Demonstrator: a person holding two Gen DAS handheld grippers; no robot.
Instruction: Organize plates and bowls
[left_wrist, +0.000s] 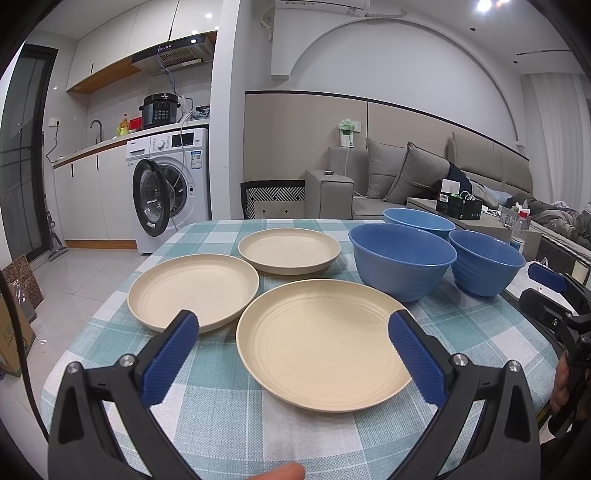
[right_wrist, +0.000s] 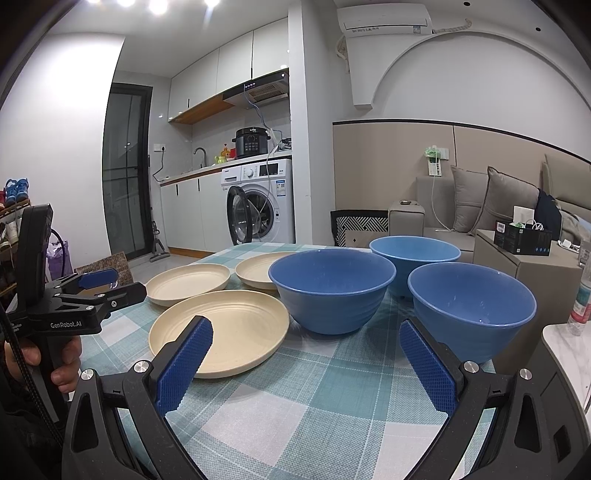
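Observation:
Three cream plates lie on the checked tablecloth: a near plate (left_wrist: 325, 347) (right_wrist: 221, 328), a left plate (left_wrist: 194, 290) (right_wrist: 188, 282) and a far plate (left_wrist: 290, 249) (right_wrist: 255, 271). To their right stand three blue bowls: a middle bowl (left_wrist: 402, 260) (right_wrist: 332, 288), a right bowl (left_wrist: 485, 262) (right_wrist: 471, 310) and a far bowl (left_wrist: 419, 221) (right_wrist: 415, 253). My left gripper (left_wrist: 293, 323) (right_wrist: 103, 282) is open, its fingers either side of the near plate, above it. My right gripper (right_wrist: 304, 328) (left_wrist: 546, 284) is open and empty, near the table's front edge, before the middle and right bowls.
The table (left_wrist: 221, 424) ends close in front and on the left, with floor beyond. A washing machine (left_wrist: 173, 184) with its door open stands behind. A sofa (left_wrist: 406, 177) and a low table with boxes (right_wrist: 524, 236) are to the right. A bottle (right_wrist: 581, 299) stands at the right edge.

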